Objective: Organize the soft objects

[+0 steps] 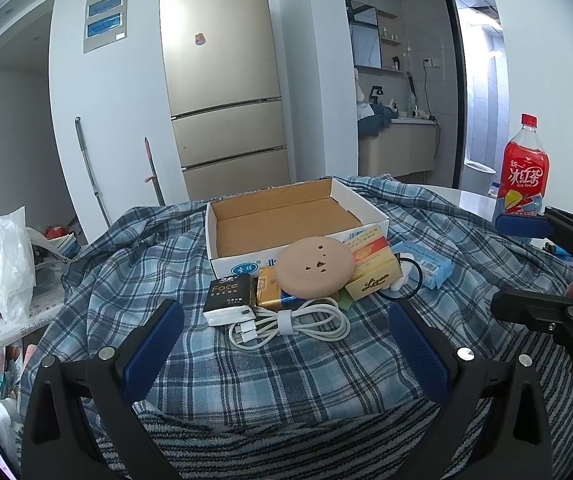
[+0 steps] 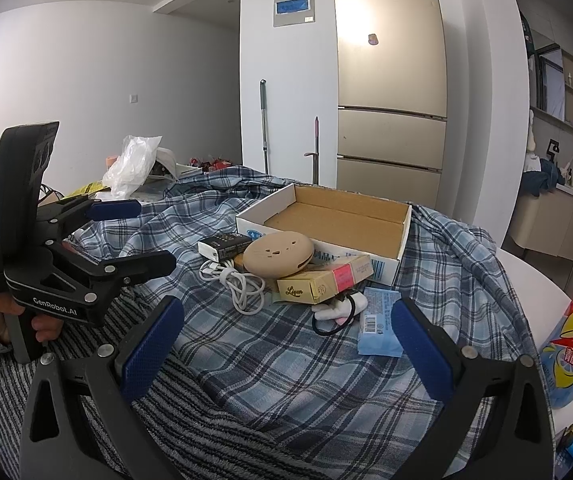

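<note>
On the plaid cloth (image 1: 286,368) over the table, your soft things sit just before the empty cardboard box (image 1: 286,220): the black tissue pack (image 1: 228,294) straight ahead of your left gripper (image 1: 286,344), the blue tissue pack (image 2: 378,320) lengthwise beside your right gripper (image 2: 286,344). Both grippers are spread, holding nothing. The round tan pad (image 1: 315,266) covers what lies beneath it; the white fluffy piece (image 2: 336,307) is hard to identify.
</note>
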A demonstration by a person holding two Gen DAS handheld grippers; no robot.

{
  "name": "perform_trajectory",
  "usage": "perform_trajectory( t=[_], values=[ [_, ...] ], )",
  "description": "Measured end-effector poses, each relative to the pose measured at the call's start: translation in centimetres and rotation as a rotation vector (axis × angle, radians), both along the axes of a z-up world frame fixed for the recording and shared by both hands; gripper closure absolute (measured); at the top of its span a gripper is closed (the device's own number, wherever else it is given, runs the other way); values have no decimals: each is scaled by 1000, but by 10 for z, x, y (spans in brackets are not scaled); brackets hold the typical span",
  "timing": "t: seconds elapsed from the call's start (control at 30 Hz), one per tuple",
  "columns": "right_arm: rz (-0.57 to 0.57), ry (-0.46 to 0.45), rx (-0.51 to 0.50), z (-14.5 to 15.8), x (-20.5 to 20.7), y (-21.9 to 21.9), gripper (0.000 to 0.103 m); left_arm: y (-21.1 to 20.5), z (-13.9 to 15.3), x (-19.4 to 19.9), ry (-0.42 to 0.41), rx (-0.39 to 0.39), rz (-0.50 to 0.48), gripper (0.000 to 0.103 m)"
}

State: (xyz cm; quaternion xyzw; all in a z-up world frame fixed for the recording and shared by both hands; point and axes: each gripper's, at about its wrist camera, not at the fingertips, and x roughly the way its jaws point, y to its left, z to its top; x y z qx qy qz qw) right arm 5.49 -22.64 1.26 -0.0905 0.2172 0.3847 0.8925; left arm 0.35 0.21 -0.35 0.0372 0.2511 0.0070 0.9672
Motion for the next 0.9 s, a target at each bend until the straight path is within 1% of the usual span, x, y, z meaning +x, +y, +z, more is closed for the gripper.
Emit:
perform_trajectory(
  t=[0.43, 0.67, 0.77, 0.83, 0.9],
  values=[
    [-5, 3, 7, 0, 1, -1, 0, 1, 0, 0, 6, -6, 0, 0],
    [-16, -51, -10, 0, -8, 1, 0, 0, -1, 0, 6, 10, -6, 0],
    [-16, -58, -14, 0, -9, 1, 0, -2, -1, -1, 1, 14, -7, 0],
    [-13, -57, -6, 1, -9, -1, 0, -2, 0, 0, 3, 7, -4, 0],
    [-8, -38, 3, 1, -6, -3, 0, 5, 1, 1, 11, -25, 5, 0]
  ],
)
